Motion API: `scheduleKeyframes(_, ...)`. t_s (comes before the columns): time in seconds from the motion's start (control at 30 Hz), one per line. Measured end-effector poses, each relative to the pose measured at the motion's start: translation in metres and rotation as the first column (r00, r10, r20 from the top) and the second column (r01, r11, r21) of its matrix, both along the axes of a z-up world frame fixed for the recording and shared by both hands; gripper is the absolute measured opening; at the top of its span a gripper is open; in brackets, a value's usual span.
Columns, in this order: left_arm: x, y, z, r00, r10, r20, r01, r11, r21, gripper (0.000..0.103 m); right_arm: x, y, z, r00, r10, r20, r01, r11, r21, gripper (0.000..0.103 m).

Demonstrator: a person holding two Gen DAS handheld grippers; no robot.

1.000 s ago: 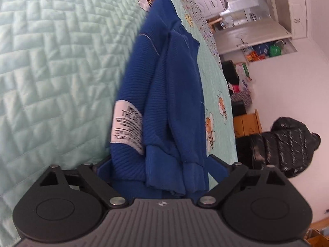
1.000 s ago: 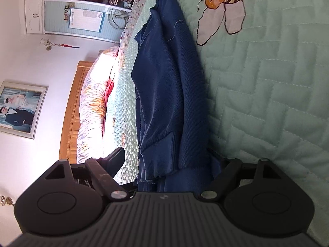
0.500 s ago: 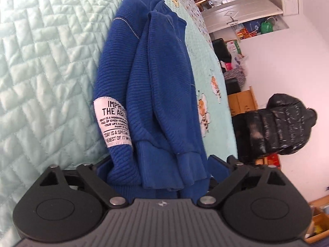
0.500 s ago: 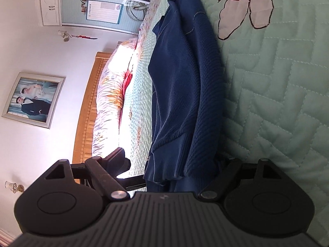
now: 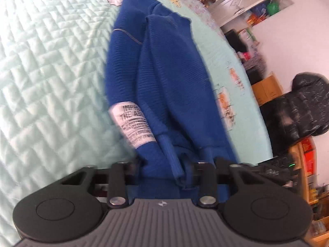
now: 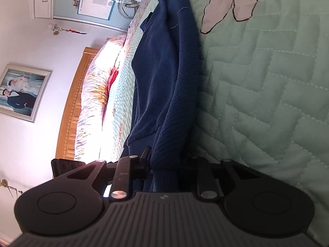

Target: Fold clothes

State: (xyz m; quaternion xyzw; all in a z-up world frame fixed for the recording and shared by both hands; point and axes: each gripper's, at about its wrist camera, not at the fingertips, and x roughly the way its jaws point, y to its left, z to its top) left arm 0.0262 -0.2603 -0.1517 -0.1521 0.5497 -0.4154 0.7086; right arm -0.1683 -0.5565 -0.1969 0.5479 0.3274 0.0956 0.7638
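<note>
Both sets of jaws are closing on the blue sweater point(image 5: 168, 86) hem bunched between them; open bedspread point(image 5: 51, 72) is lying beside each.

1. Left wrist view: mounted on the left gripper point(image 5: 164, 170), close above the bed point(image 5: 51, 72), looking forward and down along the blue sweater point(image 5: 164, 72) toward shelves and a black jacket point(image 5: 298, 111) at the right.
2. Right wrist view: mounted on the right gripper point(image 6: 164, 170), equally close, looking along the same sweater point(image 6: 162, 82) toward a wooden headboard point(image 6: 70, 113) and framed picture point(image 6: 20, 92).
3. Shared: sweater and quilted bed cover point(image 6: 267, 82), seen from neighbouring spots at the hem.
</note>
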Motion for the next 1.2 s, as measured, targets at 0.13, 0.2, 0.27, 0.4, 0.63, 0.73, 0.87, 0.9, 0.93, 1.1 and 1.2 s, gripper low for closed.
scheduleKeyframes(0.13, 0.000, 0.002, 0.000, 1.000, 0.025, -0.005, -0.025, 1.000, 0.002, 0.032, 0.000, 0.002, 0.003, 1.000, -0.006, -0.009, 0.006, 1.000, -0.015, 0.024)
scheduleKeyframes(0.2, -0.002, -0.001, 0.004, 1.000, 0.021, 0.015, -0.022, 1.000, 0.020, 0.031, -0.001, 0.000, 0.002, 1.000, -0.007, -0.010, 0.006, 1.000, -0.011, 0.024)
scheduleKeyframes(0.27, -0.005, -0.005, 0.011, 0.999, 0.002, 0.048, -0.004, 0.999, 0.045, 0.030, -0.002, 0.001, 0.004, 1.000, -0.006, -0.009, 0.005, 1.000, -0.022, 0.024)
scheduleKeyframes(0.4, -0.007, -0.003, 0.024, 0.994, -0.019, 0.107, 0.012, 0.997, 0.072, 0.025, -0.003, 0.005, 0.014, 1.000, 0.002, -0.008, -0.002, 0.997, -0.073, 0.024)
scheduleKeyframes(0.63, -0.016, 0.001, 0.036, 0.994, 0.002, 0.108, -0.004, 1.000, 0.013, 0.024, 0.000, 0.005, 0.035, 0.998, -0.023, 0.055, 0.025, 0.999, -0.033, 0.023)
scheduleKeyframes(0.73, -0.019, 0.003, 0.037, 0.995, 0.003, 0.097, -0.002, 1.000, -0.010, 0.023, -0.003, 0.004, 0.039, 0.997, -0.019, 0.073, 0.021, 0.999, -0.028, 0.023)
scheduleKeyframes(0.87, -0.021, 0.007, 0.029, 0.998, 0.024, 0.059, -0.023, 1.000, -0.010, 0.023, -0.008, 0.005, 0.027, 0.999, -0.022, 0.048, 0.022, 1.000, -0.005, 0.023)
scheduleKeyframes(0.9, -0.023, 0.008, 0.028, 0.998, 0.027, 0.049, -0.026, 0.999, -0.019, 0.023, -0.010, 0.006, 0.023, 0.999, -0.026, 0.045, 0.025, 1.000, 0.006, 0.023)
scheduleKeyframes(0.93, -0.025, 0.009, 0.029, 0.999, 0.022, 0.045, -0.021, 0.999, -0.030, 0.023, -0.012, 0.006, 0.021, 0.998, -0.031, 0.047, 0.030, 0.999, 0.023, 0.023)
scheduleKeyframes(1.1, -0.044, 0.024, 0.035, 0.999, -0.038, 0.034, 0.040, 0.995, -0.088, 0.023, -0.034, 0.009, 0.019, 0.998, -0.024, 0.062, 0.017, 0.995, 0.102, 0.023)
scheduleKeyframes(1.2, -0.061, 0.040, 0.034, 0.996, -0.090, 0.018, 0.092, 0.991, -0.098, 0.023, -0.059, 0.016, 0.023, 0.997, 0.009, 0.070, -0.017, 0.993, 0.117, 0.023)
